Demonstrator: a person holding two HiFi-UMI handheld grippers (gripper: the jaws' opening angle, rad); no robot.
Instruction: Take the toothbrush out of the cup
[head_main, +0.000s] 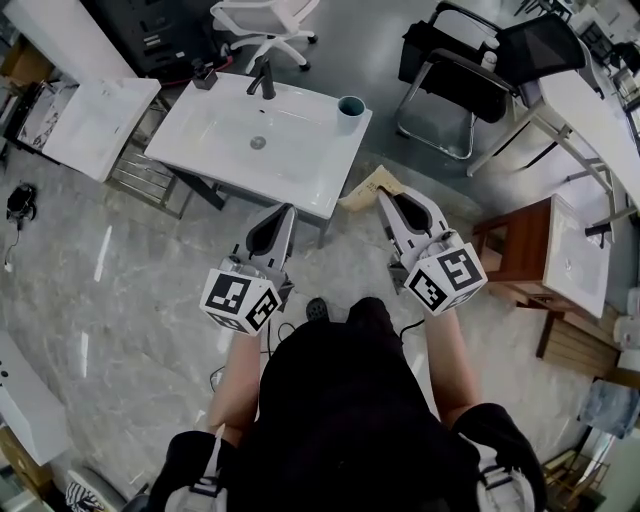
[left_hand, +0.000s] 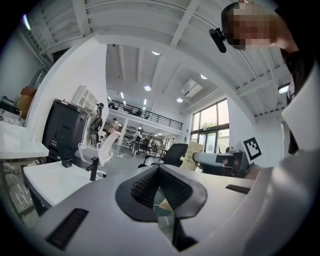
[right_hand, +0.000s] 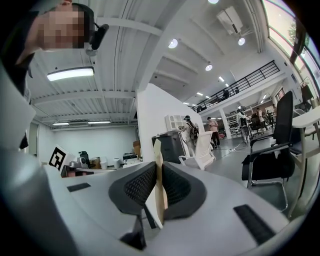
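1. Nearest, the person stands on the grey marble-patterned floor (head_main: 130, 270) with 2 grippers held out level, side by side, toward a white sink.
2. The left gripper (head_main: 288, 212) is clenched on nothing: its ribbed black pads meet at the tip and only floor shows below them.
3. The right gripper (head_main: 386, 197) is clamped on a flat tan card (head_main: 365, 188), which stands on edge between its pads and sticks out past the tip.
4. In the head view that card lies just beside the near right corner of the sink (head_main: 310, 160), and both grippers are short of the basin.
5. The cup (head_main: 350, 113), blue-grey, stands upright on the sink's far right corner, well apart from both grippers.
6. The toothbrush cannot be made out in the cup; the view is too small to tell.
7. A black faucet (head_main: 264, 78) rises at the sink's back edge, with a dark soap dispenser (head_main: 205, 76) at the far left corner.
8. Beyond are a white office chair (head_main: 265, 20) and a black chair (head_main: 450, 70).
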